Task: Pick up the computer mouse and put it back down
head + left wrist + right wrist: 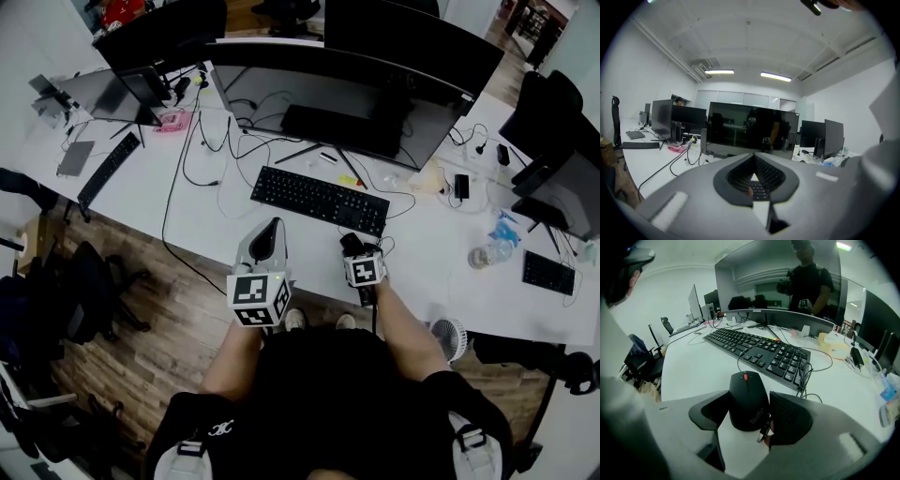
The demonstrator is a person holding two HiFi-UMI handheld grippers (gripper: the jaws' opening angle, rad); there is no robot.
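Note:
A black computer mouse (pixel 746 397) with a red scroll wheel lies on the white desk (pixel 422 253), just in front of the black keyboard (pixel 761 351). My right gripper (pixel 750 403) straddles it, and both dark pads lie against its sides. A small USB plug sits by the right pad. In the head view the right gripper (pixel 353 246) covers the mouse. My left gripper (pixel 271 228) hovers over the desk's front edge, left of the right one, jaws together and holding nothing. In the left gripper view its jaws (pixel 754 161) point at the monitors.
The keyboard (pixel 319 200) lies just beyond both grippers, with a wide curved monitor (pixel 347 94) behind it. Loose cables run across the desk. A water bottle (pixel 489 251) and a second keyboard (pixel 548 273) sit at the right, a small fan (pixel 449 337) below the desk edge.

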